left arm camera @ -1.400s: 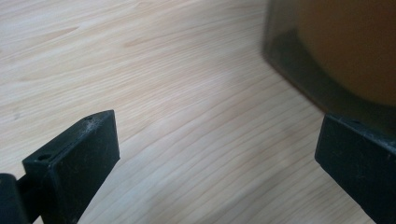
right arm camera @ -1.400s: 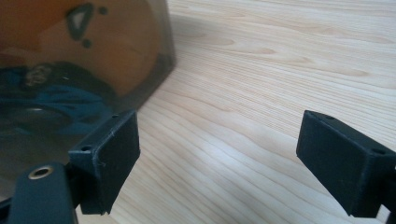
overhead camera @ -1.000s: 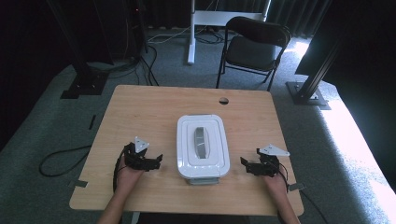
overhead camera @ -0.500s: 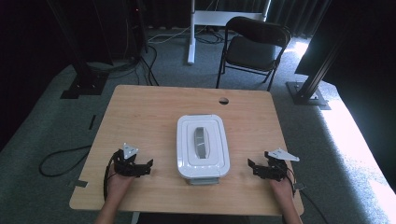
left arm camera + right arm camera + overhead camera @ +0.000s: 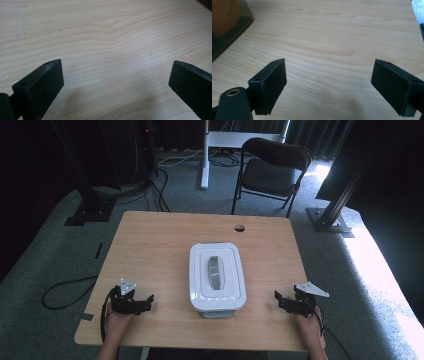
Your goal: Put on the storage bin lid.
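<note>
Container (image 5: 217,277), white w/ a grey handle set into its lid, sits flat at the middle of the wooden table (image 5: 165,235), a bit toward the person's edge, lid on. Left gripper (image 5: 145,301) rests low over the table near the front-left corner, well apart from the container's left side, jaws pointing toward it; left gripper view has both black jaws spread wide w/ bare wood grain between them, nothing held. Right gripper (image 5: 278,298) is near the front-right edge, also well apart from the container, jaws aimed back at its right side; right gripper view shows the jaws wide apart over bare wood, empty, w/ a dark see-through corner of the container's wall (image 5: 229,27) at upper left and sth orange blurred behind it, can't tell what. Grey three-cornered plates top both grippers. Beyond the table's far edge: black folding chair (image 5: 272,172) on grey carpet, cables on the floor at left.
</note>
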Available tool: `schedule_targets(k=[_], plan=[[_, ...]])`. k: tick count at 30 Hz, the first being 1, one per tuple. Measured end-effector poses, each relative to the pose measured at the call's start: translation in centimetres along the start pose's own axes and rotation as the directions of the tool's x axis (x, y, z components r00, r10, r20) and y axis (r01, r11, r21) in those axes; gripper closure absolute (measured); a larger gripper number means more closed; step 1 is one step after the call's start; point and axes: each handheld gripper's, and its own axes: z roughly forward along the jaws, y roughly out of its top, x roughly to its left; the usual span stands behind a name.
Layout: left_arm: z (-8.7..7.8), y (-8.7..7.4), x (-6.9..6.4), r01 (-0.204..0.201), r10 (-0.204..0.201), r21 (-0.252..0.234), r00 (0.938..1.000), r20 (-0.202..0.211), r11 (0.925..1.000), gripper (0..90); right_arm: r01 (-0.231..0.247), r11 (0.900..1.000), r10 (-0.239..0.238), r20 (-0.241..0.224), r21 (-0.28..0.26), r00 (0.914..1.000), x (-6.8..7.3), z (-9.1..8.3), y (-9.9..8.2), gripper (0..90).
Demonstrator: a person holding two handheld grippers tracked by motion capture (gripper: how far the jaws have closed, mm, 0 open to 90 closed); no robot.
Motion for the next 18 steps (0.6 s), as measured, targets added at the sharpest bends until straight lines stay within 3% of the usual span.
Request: schedule_targets(k=[8, 13, 18], plan=[[-1.6, -1.1, 1.7, 0.058, -0.059, -0.017, 0.9974, -0.042, 0.9982, 0.4, -0.016, 0.9999, 0.016, 0.039, 0.005, 0.9991, -0.2, -0.6, -0.4, 12.4], [-2.2, -1.4, 2.5, 0.097, -0.097, -0.009, 0.992, -0.08, 0.9952, 0.3, -0.044, 0.999, 0.044, 0.086, 0.004, 0.9953, -0.4, -0.8, -1.0, 12.5], [-2.7, -2.1, 3.0, 0.114, -0.112, 0.009, 0.9856, -0.127, 0.9935, 0.4, -0.096, 0.9953, 0.097, 0.118, -0.013, 0.9882, -0.3, -1.2, -1.5, 12.7]])
